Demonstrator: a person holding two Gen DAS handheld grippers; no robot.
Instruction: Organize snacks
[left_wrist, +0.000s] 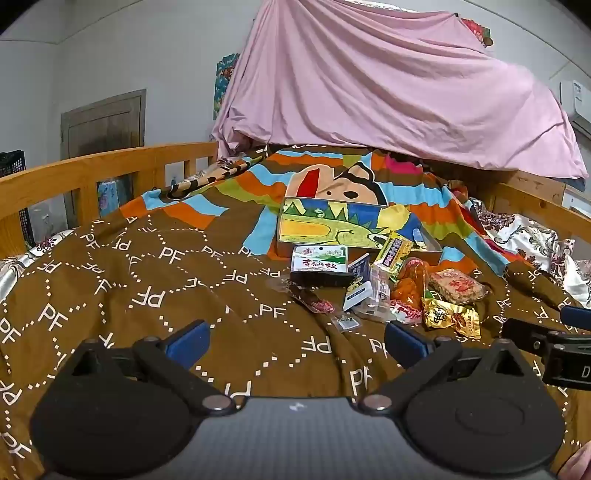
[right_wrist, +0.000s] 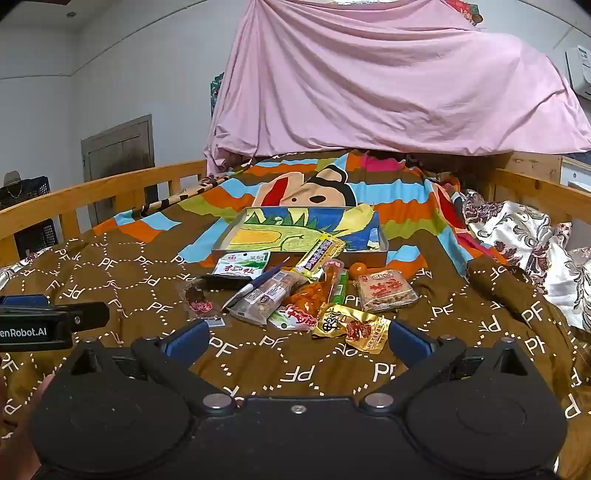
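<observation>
Left gripper (left_wrist: 297, 341) and right gripper (right_wrist: 298, 341) – both spread wide, holding nothing – hover over the brown patterned blanket (right_wrist: 147, 295). Beyond them lies the pile of wrapped snacks (right_wrist: 303, 295), touching the shallow illustrated cardboard box (right_wrist: 303, 232) behind.

**Snacks heaped on a covered bed**

A wooden-railed bed (right_wrist: 110, 184) wears a brown "PF" blanket (right_wrist: 122, 280) with a striped cartoon panel. On it lies a shallow illustrated box (right_wrist: 295, 236). Just in front of the box, a loose pile: a white-green pouch (right_wrist: 242, 266), a gold packet (right_wrist: 351, 326), a square brown cake packet (right_wrist: 386, 291), an orange packet (right_wrist: 314, 291).
</observation>
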